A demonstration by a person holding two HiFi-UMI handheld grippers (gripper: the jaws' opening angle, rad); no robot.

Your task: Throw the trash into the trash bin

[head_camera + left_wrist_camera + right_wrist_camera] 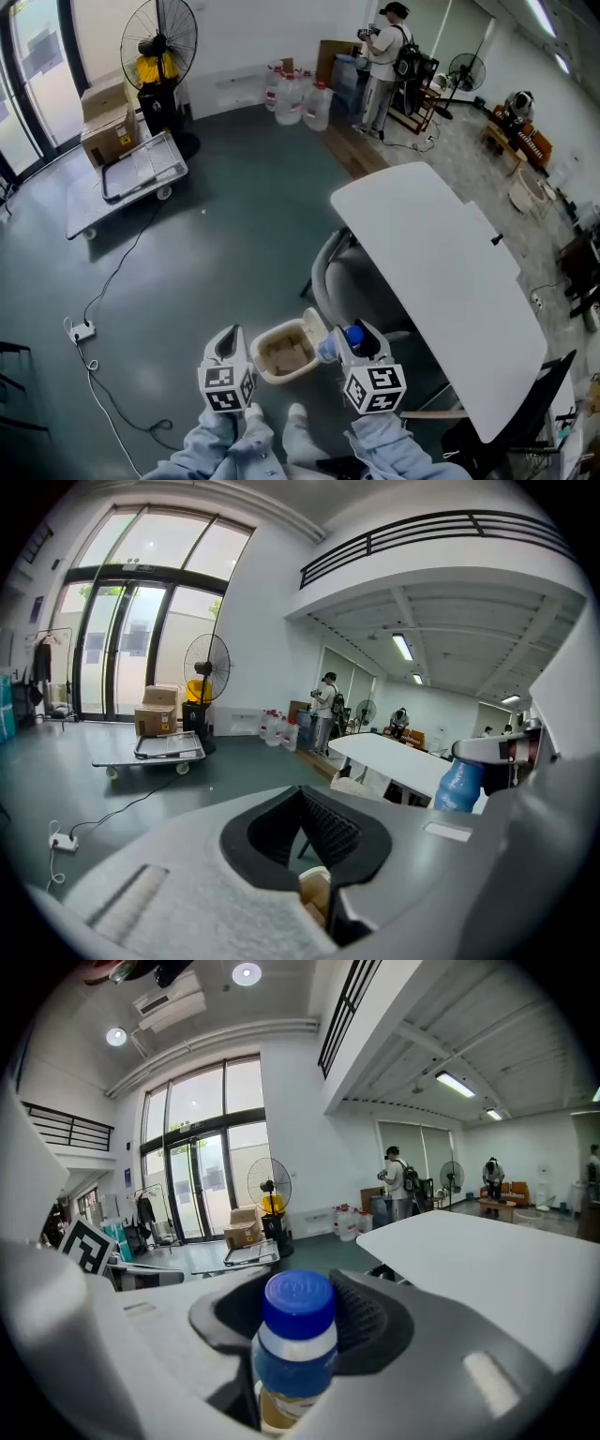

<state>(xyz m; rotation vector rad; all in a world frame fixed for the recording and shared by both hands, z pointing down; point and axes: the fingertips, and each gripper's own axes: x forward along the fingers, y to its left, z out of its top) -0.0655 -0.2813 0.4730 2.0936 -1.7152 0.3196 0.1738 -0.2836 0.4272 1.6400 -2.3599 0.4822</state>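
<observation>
A cream trash bin [257, 365] stands open on the dark floor just ahead of my knees, with brown scraps inside. My right gripper [356, 339] is shut on a small bottle with a blue cap [352, 336]; it hovers at the bin's right edge. In the right gripper view the bottle [296, 1335] stands upright between the black pads [375, 1321]. My left gripper [230, 341] hangs at the bin's left edge, its far tips meeting, with nothing in it. Through its jaws the left gripper view shows the bin [315, 889] below and the bottle [459, 786] off to the right.
A long white table [441, 272] runs along the right, with a grey chair [339, 281] tucked beside it close to the bin. A cable and power strip [82, 330] lie on the floor at left. Farther back are a flat cart [131, 173], boxes, a fan [159, 42], water jugs and a person [384, 61].
</observation>
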